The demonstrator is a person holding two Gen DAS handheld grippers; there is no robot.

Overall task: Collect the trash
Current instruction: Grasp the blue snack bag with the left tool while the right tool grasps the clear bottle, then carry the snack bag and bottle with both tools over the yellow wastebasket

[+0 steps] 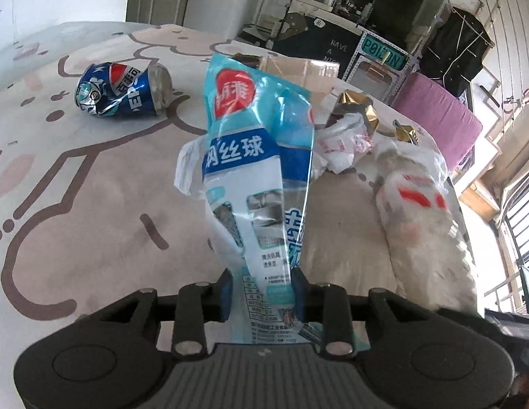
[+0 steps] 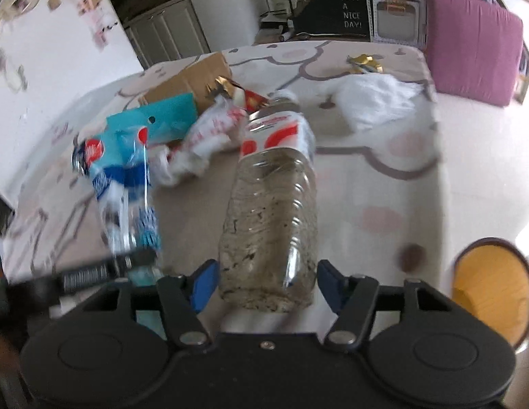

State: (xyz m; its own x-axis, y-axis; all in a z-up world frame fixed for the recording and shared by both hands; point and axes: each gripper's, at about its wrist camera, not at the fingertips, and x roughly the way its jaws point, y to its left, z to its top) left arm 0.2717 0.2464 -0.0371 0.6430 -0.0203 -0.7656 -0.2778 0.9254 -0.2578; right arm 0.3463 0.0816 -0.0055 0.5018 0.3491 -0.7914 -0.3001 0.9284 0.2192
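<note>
Blue-padded fingers of the left gripper (image 1: 262, 294) pinch the lower end of a glossy blue-and-white plastic package (image 1: 254, 170), which stands up from the jaws, creased and partly see-through, above the table (image 1: 93, 204). On the right side, the right gripper (image 2: 267, 288) has a clear plastic bottle (image 2: 271, 211) between its blue pads; the left pad lies against the bottle's ribbed wall, while whether the right pad touches it cannot be told. The bottle has a red-and-white label near its neck and looks grimy inside, with dark specks on the wall.

Beyond the package lies a crumpled white plastic bag (image 1: 342, 139) with red print, and just behind it a scrap of shiny gold foil (image 1: 358, 105). A flattened piece of brown cardboard (image 1: 298, 71) lies farther back. Well to the left, apart from the rest, a dented blue soda can (image 1: 124, 90) rests on its side. A second heap of white plastic (image 2: 373, 99) sits near the table's far right edge, with more gold foil beside it.

Soft beige cloth with brown cartoon outlines and pink spots covers the table. Low at the right wrist view's edge is a round bin (image 2: 493, 289) with a dark rim and a yellow lining.
</note>
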